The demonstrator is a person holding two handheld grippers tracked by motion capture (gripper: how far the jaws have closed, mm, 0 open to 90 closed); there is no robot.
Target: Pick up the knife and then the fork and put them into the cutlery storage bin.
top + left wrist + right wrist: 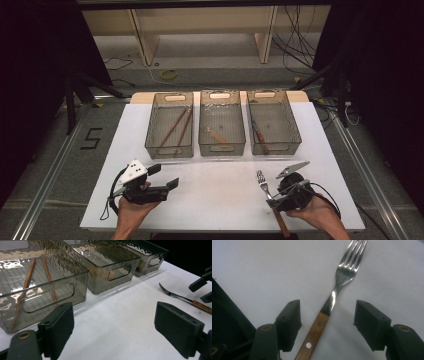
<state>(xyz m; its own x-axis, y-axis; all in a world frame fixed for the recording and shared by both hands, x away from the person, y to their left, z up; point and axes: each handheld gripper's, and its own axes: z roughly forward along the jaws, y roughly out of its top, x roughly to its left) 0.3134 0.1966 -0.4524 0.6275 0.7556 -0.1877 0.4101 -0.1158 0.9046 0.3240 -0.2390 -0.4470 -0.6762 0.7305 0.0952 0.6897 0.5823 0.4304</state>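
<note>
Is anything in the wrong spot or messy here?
Just one thing: the fork lies loose on the white table while other utensils sit inside the three bins. The right gripper is open with its jaws on either side of the fork's wooden handle. Nothing looks spilled or broken.

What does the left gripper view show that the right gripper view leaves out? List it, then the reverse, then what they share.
Left gripper view: three smoky translucent plastic bins in a row, the nearest holding two brown wooden chopsticks, plus the open left tool and, at the right edge, the other tool.

Right gripper view: the open right tool straddling the fork's handle, and the two rivets in the wood.

Both: the wooden-handled steel fork lying on the white table surface.
</note>
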